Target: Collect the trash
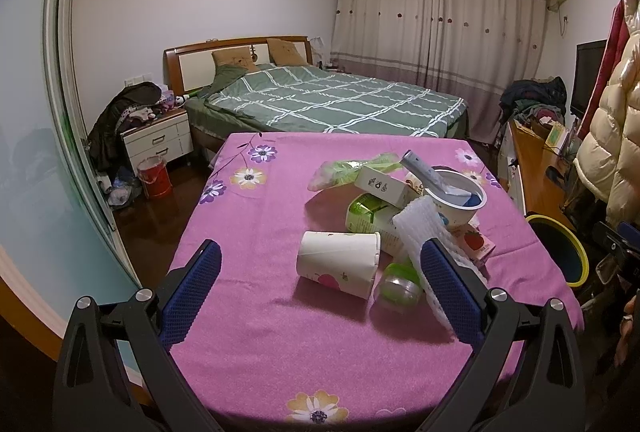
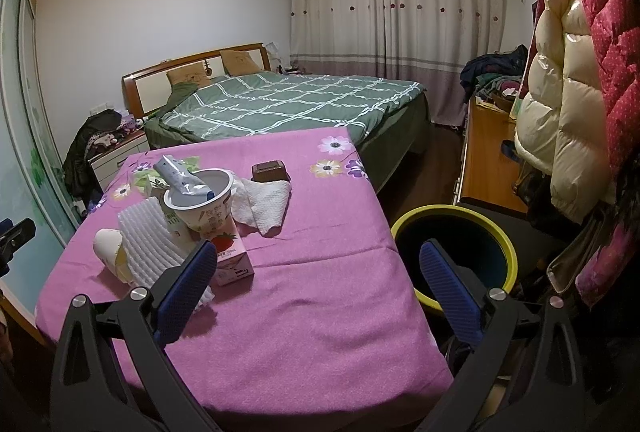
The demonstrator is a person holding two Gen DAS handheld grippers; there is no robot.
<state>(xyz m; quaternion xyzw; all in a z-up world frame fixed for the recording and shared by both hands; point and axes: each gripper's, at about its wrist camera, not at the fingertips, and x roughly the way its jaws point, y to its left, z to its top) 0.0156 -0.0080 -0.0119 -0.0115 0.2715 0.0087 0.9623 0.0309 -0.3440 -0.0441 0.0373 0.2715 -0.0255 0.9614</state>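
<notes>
Both grippers, left gripper (image 1: 320,268) and right gripper (image 2: 318,264), gape wide, holding nothing. Trash pile (image 1: 396,207) sits on the pink tablecloth (image 1: 248,332); foam netting (image 1: 416,228) partly hides the cartons. Bin (image 2: 452,224) stands beside, cut off below.

Your left wrist camera sits low over the near edge of the pink-clothed table (image 1: 248,216), looking forward along its blue fingers (image 1: 196,292) toward the bed (image 1: 320,99) and curtains (image 1: 436,31). The trash pile (image 1: 392,207) lies close ahead, slightly right of centre.

Your right wrist camera looks the same general way from farther right, so the table (image 2: 320,232) falls to its left and the yellow-rimmed bin (image 2: 456,228) sits just ahead between its fingers (image 2: 448,284).

Both views share the pile, tablecloth, bed, curtains and bin (image 1: 560,248); a dark shape at the right view's left edge (image 2: 14,236) may be your other gripper.
</notes>
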